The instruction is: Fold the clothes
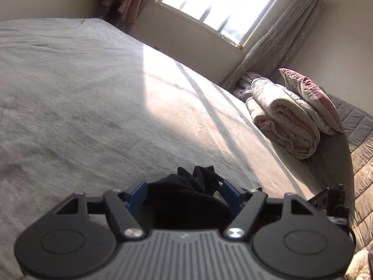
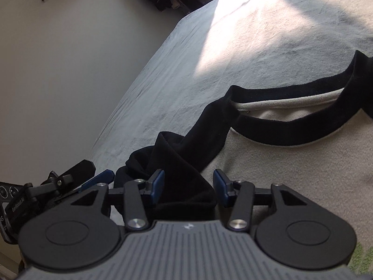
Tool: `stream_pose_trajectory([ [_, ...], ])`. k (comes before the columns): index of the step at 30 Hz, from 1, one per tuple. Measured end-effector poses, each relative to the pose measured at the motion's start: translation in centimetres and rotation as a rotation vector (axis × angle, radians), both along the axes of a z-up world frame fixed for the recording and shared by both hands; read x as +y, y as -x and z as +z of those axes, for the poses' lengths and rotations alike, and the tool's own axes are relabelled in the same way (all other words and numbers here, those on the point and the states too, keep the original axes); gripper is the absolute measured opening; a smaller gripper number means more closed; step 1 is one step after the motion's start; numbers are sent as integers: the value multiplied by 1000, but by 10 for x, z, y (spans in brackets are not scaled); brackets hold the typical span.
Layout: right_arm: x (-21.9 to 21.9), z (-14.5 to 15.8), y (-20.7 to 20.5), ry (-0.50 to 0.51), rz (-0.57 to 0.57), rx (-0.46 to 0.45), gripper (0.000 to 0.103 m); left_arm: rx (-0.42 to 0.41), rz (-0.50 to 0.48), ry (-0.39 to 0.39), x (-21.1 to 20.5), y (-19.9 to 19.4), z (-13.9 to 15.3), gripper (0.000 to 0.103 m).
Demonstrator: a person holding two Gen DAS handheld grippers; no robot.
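Note:
A beige shirt (image 2: 291, 163) with a black collar (image 2: 279, 130) and black sleeves lies on the grey bed (image 2: 256, 46). My right gripper (image 2: 188, 184) is open, its blue pads either side of a bunched black sleeve (image 2: 181, 163) at the shirt's left shoulder. My left gripper (image 1: 184, 194) has a wad of black fabric (image 1: 186, 198) between its blue pads, which stand apart; whether they press it I cannot tell. In the right wrist view the left gripper shows at the lower left (image 2: 70, 179), close beside the sleeve.
A folded quilt (image 1: 284, 121) and a pillow (image 1: 312, 98) lie at the bed's far right by the quilted headboard (image 1: 356, 154). A window (image 1: 219, 4) and curtain (image 1: 279, 44) are behind. Clothes hang in the far corner (image 1: 121, 2). Wall (image 2: 70, 70) runs along the bed's left edge.

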State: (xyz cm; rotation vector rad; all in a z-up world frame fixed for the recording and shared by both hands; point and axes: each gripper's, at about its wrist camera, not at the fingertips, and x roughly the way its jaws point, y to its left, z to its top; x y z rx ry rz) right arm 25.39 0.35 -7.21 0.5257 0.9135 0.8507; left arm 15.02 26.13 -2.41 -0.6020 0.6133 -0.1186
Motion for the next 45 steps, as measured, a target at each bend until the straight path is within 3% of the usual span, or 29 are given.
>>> stream_pose_trajectory([
  [2,0,-1,-1,-2,0,5,52,62,-26,166,9,-16,-17,71],
  [4,0,-2,-2,-7,-3,10,52,106,21,326,17,-24,-38,67],
  [6,0,-2,-3,-9,-7,11,52,100,78,370,20,-26,-45,31],
  [8,-1,-2,-3,-17,-19,10,51,85,125,392,22,-27,-49,18],
  [12,-7,6,2,-35,-71,-57,52,8,205,286,25,-19,-26,5],
  [14,-11,8,3,-65,-90,-74,52,-51,258,175,29,-14,-6,4],
  [18,-14,10,3,-70,-110,-84,52,-134,389,24,45,-6,26,2],
  [22,-17,12,3,-69,-128,-93,52,-153,504,-89,66,-5,51,2],
  [25,-19,13,3,-68,-142,-100,52,-70,449,-60,79,-11,50,12],
  [27,-20,14,3,-68,-152,-104,52,-7,391,-20,78,-15,36,37],
  [30,-22,15,3,-67,-166,-111,52,83,327,19,65,-23,7,40],
  [36,-21,15,3,-65,-169,-110,52,167,267,97,48,-50,-36,40],
  [40,-21,15,3,-63,-170,-109,52,157,288,78,39,-67,-45,38],
  [41,-21,14,3,-63,-170,-108,52,149,302,65,37,-70,-45,30],
  [42,-21,14,3,-63,-171,-108,52,142,315,52,36,-73,-45,7],
  [45,-22,14,3,-63,-176,-108,52,98,347,-29,32,-73,-35,7],
])
